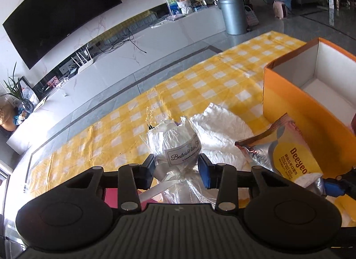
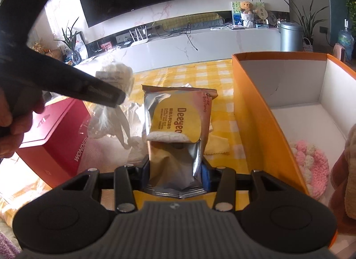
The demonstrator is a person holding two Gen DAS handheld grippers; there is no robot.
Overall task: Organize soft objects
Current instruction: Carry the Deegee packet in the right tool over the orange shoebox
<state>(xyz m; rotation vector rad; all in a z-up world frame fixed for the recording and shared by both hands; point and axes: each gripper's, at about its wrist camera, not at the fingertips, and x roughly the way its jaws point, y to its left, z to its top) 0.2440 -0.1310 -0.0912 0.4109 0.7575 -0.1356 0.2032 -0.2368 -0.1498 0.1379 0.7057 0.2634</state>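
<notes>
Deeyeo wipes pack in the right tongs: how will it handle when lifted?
The Deeyeo wipes pack probably flexes: its foil creases where the right tongs pinch it. The glossy film may be slippery. It looks light and unlikely to break.

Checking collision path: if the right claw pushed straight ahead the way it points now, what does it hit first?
The right claw is shut on the wipes pack, which leads. Straight ahead the pack's top edge would probably meet the checked cloth first; the orange box sits just right of that line. Depth is unclear.
</notes>
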